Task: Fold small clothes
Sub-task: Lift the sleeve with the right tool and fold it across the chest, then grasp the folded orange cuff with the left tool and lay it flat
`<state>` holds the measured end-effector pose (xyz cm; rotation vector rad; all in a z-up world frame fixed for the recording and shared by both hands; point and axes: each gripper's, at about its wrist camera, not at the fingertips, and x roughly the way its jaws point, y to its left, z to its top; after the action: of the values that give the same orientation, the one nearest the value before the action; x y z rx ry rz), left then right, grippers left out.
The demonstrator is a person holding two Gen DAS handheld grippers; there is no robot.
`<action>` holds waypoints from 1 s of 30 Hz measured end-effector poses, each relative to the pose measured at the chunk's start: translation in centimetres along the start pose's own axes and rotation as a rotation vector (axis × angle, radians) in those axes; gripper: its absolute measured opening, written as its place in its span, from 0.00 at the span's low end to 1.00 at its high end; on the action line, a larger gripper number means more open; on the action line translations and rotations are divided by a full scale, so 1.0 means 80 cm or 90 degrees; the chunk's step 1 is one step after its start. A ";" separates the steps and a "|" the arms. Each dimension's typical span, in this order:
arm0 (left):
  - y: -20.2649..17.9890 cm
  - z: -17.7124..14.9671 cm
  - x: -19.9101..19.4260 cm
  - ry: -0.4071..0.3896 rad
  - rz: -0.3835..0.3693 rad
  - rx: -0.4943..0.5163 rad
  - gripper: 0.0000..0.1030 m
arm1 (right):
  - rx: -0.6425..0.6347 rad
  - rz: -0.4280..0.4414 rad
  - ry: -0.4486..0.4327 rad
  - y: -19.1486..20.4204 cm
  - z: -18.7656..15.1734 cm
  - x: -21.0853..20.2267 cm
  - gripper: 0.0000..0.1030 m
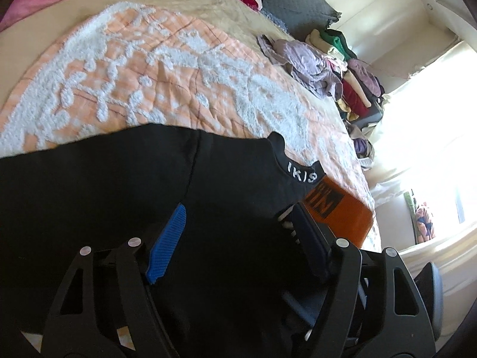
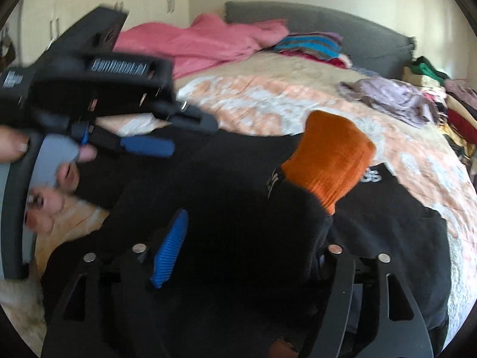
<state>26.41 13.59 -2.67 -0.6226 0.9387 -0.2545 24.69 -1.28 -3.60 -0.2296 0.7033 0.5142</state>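
A black top (image 1: 104, 185) with white letters on its collar (image 1: 301, 174) lies spread on the bed. One sleeve ends in an orange cuff (image 1: 342, 208). My left gripper (image 1: 238, 211) stands over the top's body with its jaws apart and black cloth between them; the blue pad (image 1: 167, 244) is bare. In the right wrist view my right gripper (image 2: 253, 217) is open over the top (image 2: 402, 238). The sleeve with the orange cuff (image 2: 328, 155) drapes over and hides its right finger. The left gripper (image 2: 179, 131) shows at upper left, held by a hand (image 2: 44, 200).
The bed carries a peach and white quilt (image 1: 149, 68), with a pink blanket (image 2: 202, 44) and a grey headboard (image 2: 328, 26) at the far end. A crumpled lilac garment (image 2: 393, 98) and stacks of clothes (image 1: 357, 89) line the right edge. A bright window (image 1: 432, 119) lies beyond.
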 end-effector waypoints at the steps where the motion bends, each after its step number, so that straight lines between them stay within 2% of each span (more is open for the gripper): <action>1: 0.003 0.000 -0.002 -0.001 -0.002 -0.004 0.63 | -0.008 -0.001 0.006 0.003 -0.003 0.000 0.67; 5: 0.013 -0.001 0.001 0.013 -0.011 -0.020 0.63 | -0.019 -0.003 0.008 0.008 -0.013 -0.008 0.78; 10: 0.002 -0.013 0.015 0.056 -0.036 -0.004 0.63 | 0.020 0.029 -0.010 -0.003 -0.026 -0.040 0.79; 15: -0.022 -0.037 0.026 0.078 -0.009 0.044 0.63 | 0.094 0.026 -0.032 -0.036 -0.042 -0.081 0.79; 16: -0.025 -0.039 0.029 0.079 0.001 0.053 0.60 | 0.102 0.024 -0.036 -0.045 -0.046 -0.089 0.79; 18: -0.032 -0.047 0.037 0.080 0.037 0.074 0.48 | 0.127 0.009 -0.045 -0.060 -0.053 -0.102 0.79; 19: -0.034 -0.050 0.040 0.077 0.055 0.084 0.44 | 0.137 0.002 -0.047 -0.067 -0.055 -0.107 0.79; 21: -0.042 -0.054 0.046 0.070 0.081 0.107 0.19 | 0.163 -0.016 -0.052 -0.081 -0.063 -0.117 0.79; 22: -0.046 -0.054 0.045 0.064 0.075 0.125 0.13 | 0.180 -0.023 -0.052 -0.091 -0.069 -0.122 0.79; 27: -0.080 -0.040 0.012 -0.007 0.053 0.194 0.10 | 0.225 -0.059 -0.054 -0.127 -0.084 -0.137 0.79; 30: -0.086 -0.031 -0.006 -0.040 0.079 0.210 0.09 | 0.246 -0.086 -0.045 -0.150 -0.088 -0.132 0.79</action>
<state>24.56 7.36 0.72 -0.2662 0.8483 -0.2697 20.24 -18.04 -1.38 0.1029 0.6987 0.2488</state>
